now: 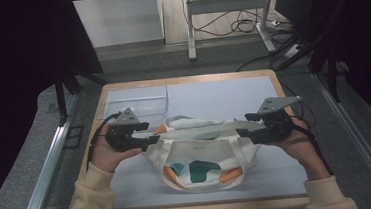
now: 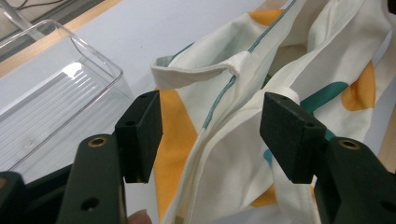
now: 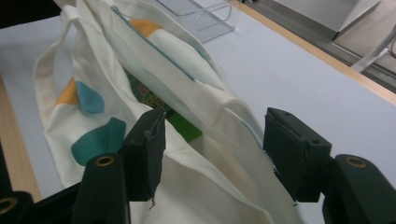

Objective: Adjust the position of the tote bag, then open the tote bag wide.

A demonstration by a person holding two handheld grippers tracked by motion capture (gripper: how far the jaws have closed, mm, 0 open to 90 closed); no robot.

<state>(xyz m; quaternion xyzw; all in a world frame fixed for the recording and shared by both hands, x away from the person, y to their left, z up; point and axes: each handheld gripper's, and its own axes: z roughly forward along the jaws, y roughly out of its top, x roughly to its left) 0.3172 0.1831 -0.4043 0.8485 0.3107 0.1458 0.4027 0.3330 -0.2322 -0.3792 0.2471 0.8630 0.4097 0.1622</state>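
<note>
Left tongs point(image 1: 149, 140): jaws stand apart, pads pressing on nothing. In the left gripper view point(image 2: 212, 135) the left end of the tote bag point(image 1: 200, 156) lies in the gap between the pads, its hem and one strap passing through without being pinched.

Right tongs point(image 1: 242, 131): jaws likewise apart. In the right gripper view point(image 3: 212, 149) the bag's right end and a strap run between the pads, loose and unclamped.

The two tongs face each other across the bag, one at each end of its mouth, each carried in a hand with a cream sleeve entering from the near edge.

Tote bag: cream cloth with orange, teal and light blue patches. It lies on the tabletop point(image 1: 213, 97) near the centre, toward the near edge. Long axis runs left to right across the tabletop, from one pair of tongs to the other. Mouth and straps point away toward the far edge; rounded bottom points toward the person. Something green shows inside the mouth in the right gripper view point(image 3: 180, 123); what it is cannot be told.

Surroundings: a clear plastic bin point(image 1: 138, 107) sits at the far left of the tabletop, just behind the left tongs and near the bag's left end, apart from it. Nothing lies between the tongs and the bag. A metal stand point(image 1: 226, 6) and cables point(image 1: 240, 25) are on the floor beyond the tabletop.
</note>
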